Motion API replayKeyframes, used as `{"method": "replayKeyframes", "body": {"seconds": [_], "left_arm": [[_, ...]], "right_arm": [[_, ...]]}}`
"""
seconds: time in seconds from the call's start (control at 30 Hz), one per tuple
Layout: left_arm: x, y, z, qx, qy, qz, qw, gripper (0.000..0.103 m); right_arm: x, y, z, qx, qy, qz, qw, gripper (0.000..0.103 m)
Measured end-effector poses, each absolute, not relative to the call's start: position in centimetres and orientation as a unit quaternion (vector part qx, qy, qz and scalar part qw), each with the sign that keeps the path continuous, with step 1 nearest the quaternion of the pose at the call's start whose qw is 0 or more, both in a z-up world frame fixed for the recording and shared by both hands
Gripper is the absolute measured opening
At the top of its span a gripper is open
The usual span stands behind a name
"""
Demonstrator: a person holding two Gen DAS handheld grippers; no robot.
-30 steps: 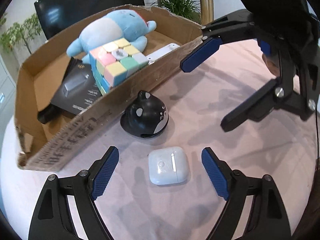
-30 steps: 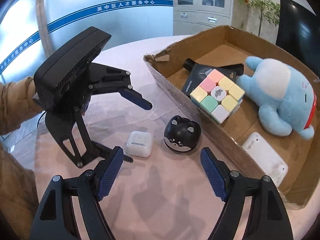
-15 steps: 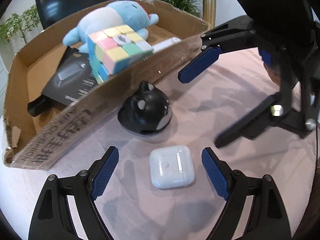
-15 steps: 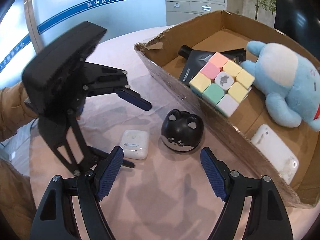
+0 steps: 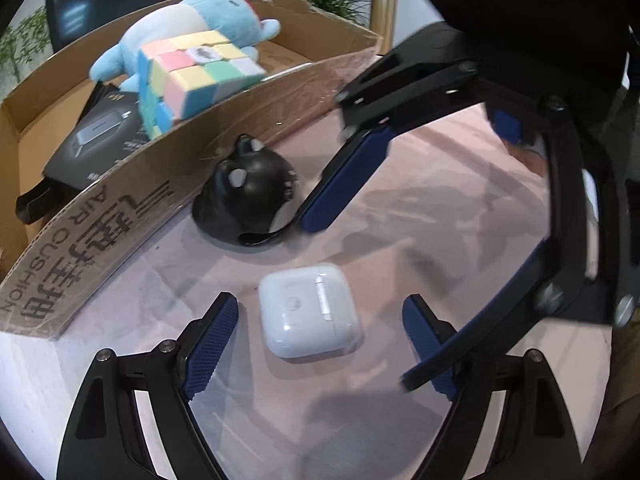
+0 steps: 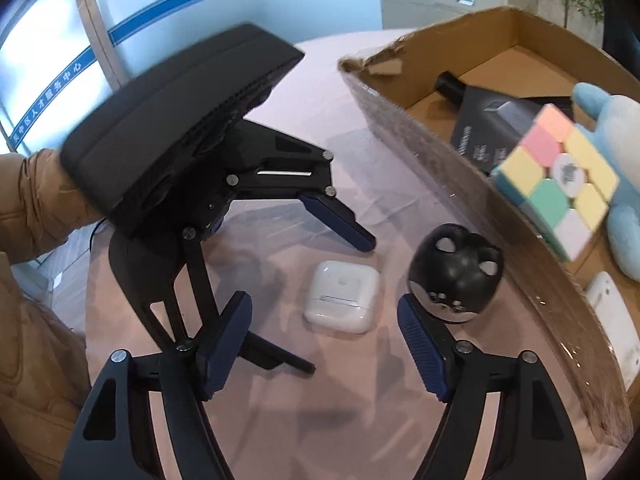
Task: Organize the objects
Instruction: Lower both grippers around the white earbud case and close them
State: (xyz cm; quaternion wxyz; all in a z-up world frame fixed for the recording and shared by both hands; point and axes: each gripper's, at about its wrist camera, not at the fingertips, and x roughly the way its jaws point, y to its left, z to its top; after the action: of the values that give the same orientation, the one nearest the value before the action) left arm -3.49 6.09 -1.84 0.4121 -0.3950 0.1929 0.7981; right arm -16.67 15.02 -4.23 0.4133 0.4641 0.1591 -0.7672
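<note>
Box wall beside black figurine

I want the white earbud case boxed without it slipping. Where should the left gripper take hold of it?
Grip the white earbud case across its two flat side faces, coming down from above. It lies flat on the tablecloth, already between the left gripper's open pads; its rounded corners would likely slip.

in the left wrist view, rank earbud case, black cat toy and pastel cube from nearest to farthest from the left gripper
1. Earbud case: on the table between the left gripper's open jaws.
2. Black cat toy: beyond it, against the box's outer wall.
3. Pastel cube: farthest, inside the box.
</note>
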Motion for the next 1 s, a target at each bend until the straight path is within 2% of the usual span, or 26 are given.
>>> {"method": "replayKeyframes", "body": {"seconds": [0.13,0.23,0.33,0.37,0.47,0.63,0.7,0.73,0.8,0.83,1.0], "left_arm": [[-3.3,6.7,-1.8,-0.39,0.198,0.792,0.426,0.079],[-3.4,6.8,-1.8,-0.388,0.193,0.793,0.428,0.072],[-3.4,6.8,-1.7,-0.384,0.19,0.794,0.432,0.061],[-3.4,6.8,-1.7,-0.382,0.19,0.793,0.434,0.054],[-3.4,6.8,-1.6,-0.38,0.189,0.792,0.438,0.048],[-3.0,6.9,-1.7,-0.378,0.194,0.792,0.439,0.05],[-2.7,7.0,-1.8,-0.377,0.197,0.795,0.433,0.056],[-2.6,7.0,-1.8,-0.377,0.2,0.796,0.43,0.058],[-2.5,6.7,-2.0,-0.384,0.2,0.798,0.42,0.073],[-2.5,6.5,-2.0,-0.387,0.198,0.799,0.417,0.075],[-1.4,5.9,-2.1,-0.388,0.195,0.795,0.423,0.076]], "right_arm": [[-16.9,13.3,-4.9,0.486,0.193,-0.753,0.401,0.066],[-17.2,12.9,-5.1,0.494,0.2,-0.751,0.39,0.062],[-17.6,13.0,-5.2,0.498,0.191,-0.752,0.388,0.055],[-17.8,13.1,-5.2,0.498,0.186,-0.753,0.388,0.05],[-18.2,13.4,-5.3,0.508,0.174,-0.751,0.386,0.042],[-18.6,12.9,-5.4,0.534,0.181,-0.73,0.386,0.041],[-18.6,12.5,-5.5,0.544,0.192,-0.723,0.381,0.042],[-18.5,12.2,-5.5,0.547,0.201,-0.721,0.376,0.046],[-18.6,12.1,-5.7,0.561,0.203,-0.716,0.363,0.055],[-18.7,12.1,-5.8,0.564,0.208,-0.718,0.352,0.058],[-18.2,12.6,-6.4,0.566,0.201,-0.721,0.346,0.06]]}}
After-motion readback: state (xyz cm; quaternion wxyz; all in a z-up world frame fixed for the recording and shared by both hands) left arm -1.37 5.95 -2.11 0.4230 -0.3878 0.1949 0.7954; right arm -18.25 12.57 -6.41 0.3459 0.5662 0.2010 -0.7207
